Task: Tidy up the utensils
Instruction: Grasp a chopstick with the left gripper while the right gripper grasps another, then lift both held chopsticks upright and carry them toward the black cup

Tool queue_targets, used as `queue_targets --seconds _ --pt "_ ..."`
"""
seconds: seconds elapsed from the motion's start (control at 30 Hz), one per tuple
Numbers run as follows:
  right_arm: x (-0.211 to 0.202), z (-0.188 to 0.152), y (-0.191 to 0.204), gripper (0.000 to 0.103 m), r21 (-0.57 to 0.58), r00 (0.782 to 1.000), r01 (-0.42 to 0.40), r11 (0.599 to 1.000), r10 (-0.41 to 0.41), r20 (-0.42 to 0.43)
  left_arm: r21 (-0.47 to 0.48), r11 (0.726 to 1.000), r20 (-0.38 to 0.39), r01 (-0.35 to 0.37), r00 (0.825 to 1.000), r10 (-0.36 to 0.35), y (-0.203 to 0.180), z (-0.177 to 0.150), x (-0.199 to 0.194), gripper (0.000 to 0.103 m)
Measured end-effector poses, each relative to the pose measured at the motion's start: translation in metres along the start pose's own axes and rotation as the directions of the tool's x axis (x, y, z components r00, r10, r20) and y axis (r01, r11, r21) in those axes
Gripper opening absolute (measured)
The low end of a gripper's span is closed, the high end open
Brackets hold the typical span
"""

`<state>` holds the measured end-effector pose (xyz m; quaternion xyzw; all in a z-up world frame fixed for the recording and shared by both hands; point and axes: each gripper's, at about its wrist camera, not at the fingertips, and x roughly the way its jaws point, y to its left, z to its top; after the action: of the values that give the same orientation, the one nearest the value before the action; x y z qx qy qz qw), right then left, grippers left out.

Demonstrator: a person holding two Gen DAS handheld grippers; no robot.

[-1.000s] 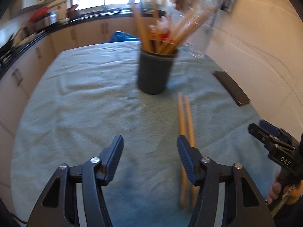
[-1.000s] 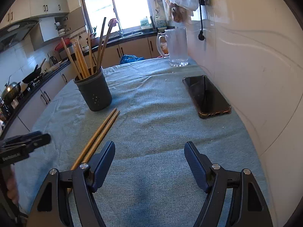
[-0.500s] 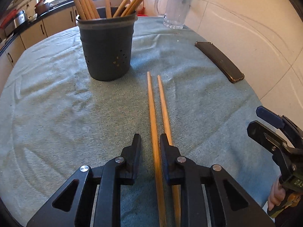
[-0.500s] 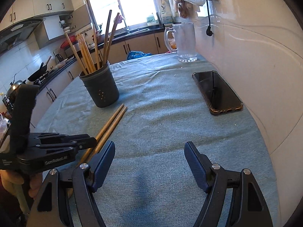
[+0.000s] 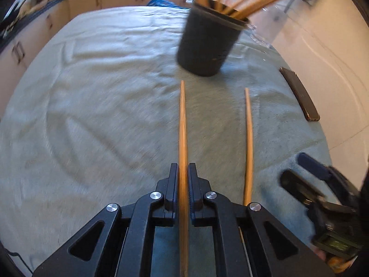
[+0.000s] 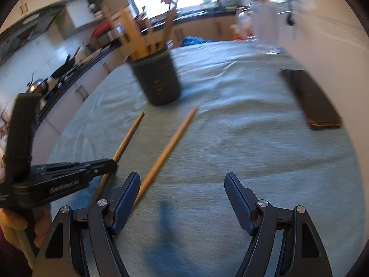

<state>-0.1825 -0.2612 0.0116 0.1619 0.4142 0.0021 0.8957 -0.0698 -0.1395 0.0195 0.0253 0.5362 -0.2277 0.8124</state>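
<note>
My left gripper [image 5: 183, 168] grips one wooden chopstick [image 5: 182, 127] near its thick end, the jaws closing tight with both pads against it. Its tip points toward the dark utensil holder [image 5: 207, 46], which is full of wooden utensils. A second chopstick [image 5: 248, 138] lies loose on the cloth to the right. In the right wrist view my right gripper [image 6: 183, 176] hovers open and empty over the cloth. The loose chopstick [image 6: 170, 145] ends by its left finger. The left gripper [image 6: 110, 161] holds the other chopstick [image 6: 129, 136], with the holder [image 6: 159, 80] beyond.
A pale green cloth [image 5: 92, 92] covers the table. A dark phone [image 6: 309, 97] lies at the right near the wall, and a glass pitcher [image 6: 265, 27] stands at the back right. Kitchen counters run behind and to the left.
The left gripper closed on the left chopstick and carried it sideways, away from its mate. The right gripper moved in closer to the loose chopstick, still open.
</note>
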Motion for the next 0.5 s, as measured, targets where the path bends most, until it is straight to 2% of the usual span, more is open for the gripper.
queue_targets --seconds 0.23,0.3,0.33,0.37,0.43,0.5 --pt "0.036 0.007 0.033 0.063 -0.063 0.994 0.053 0.997 -0.059 -0.088 -0.081 0.996 0.009 0.023 1.0 -0.023 0.019 -0.011 -0.009 0.007" --pt "0.04 0.011 0.038 0.05 -0.085 0.991 0.093 0.992 -0.1 -0.086 -0.088 0.996 0.01 0.031 0.999 -0.03 0.019 -0.013 -0.009 0.007" --pt "0.042 0.012 0.039 0.039 -0.1 0.988 0.116 0.988 -0.125 -0.087 -0.093 0.995 0.012 0.038 0.999 -0.037 0.02 -0.015 -0.009 0.007" --pt "0.043 0.013 0.04 0.028 -0.107 0.987 0.124 0.987 -0.134 -0.091 -0.097 0.994 0.018 0.042 0.999 -0.04 0.022 -0.018 -0.011 0.007" --pt "0.042 0.014 0.039 0.015 -0.1 0.986 0.117 0.988 -0.128 -0.104 -0.109 0.993 0.03 0.048 0.999 -0.045 0.025 -0.022 -0.013 0.007" --pt "0.04 0.012 0.036 0.014 -0.096 0.986 0.11 0.989 -0.121 -0.115 -0.119 0.992 0.038 0.051 0.998 -0.047 0.027 -0.026 -0.015 0.007"
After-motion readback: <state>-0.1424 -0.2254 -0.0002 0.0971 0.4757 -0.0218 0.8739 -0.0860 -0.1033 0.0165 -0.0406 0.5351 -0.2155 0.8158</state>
